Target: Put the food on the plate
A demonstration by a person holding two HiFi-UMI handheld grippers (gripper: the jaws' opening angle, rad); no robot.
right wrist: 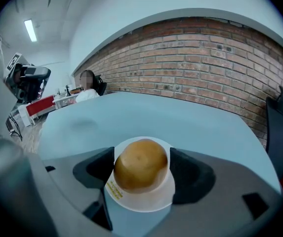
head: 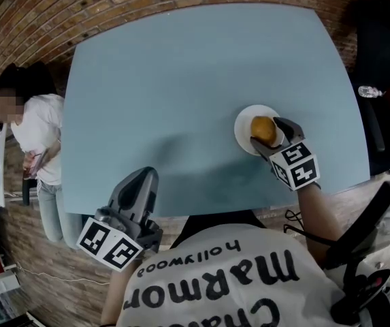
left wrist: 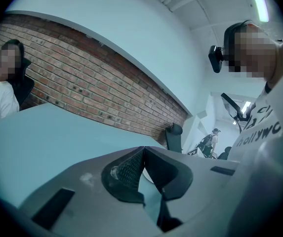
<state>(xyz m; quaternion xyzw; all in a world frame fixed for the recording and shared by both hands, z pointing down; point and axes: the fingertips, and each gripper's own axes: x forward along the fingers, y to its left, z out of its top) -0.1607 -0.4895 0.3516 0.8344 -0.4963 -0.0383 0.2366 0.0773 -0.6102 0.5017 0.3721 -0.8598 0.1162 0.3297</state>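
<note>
The round golden-brown food item [right wrist: 140, 164], possibly a bread roll though the surface is too soft in focus to settle it, is being held between the jaws of the right gripper [right wrist: 141, 158], whose two pads are being pressed against its opposite sides. In the right gripper view the item is being shown directly over the middle of the small white plate [right wrist: 146, 205]; whether its underside is touching the plate cannot be told. In the head view the plate [head: 244, 122] is being seen on the right part of the pale blue table [head: 181, 80], near its front edge, with the food item [head: 263, 129] and right gripper [head: 273, 136] over it. The left gripper [head: 140, 182] is being held at the table's front edge, well apart from the plate, its jaws [left wrist: 143, 149] closed together on nothing. A seated person [head: 38, 128] is being shown beyond the table's left side, against a brick wall [right wrist: 205, 58].
</note>
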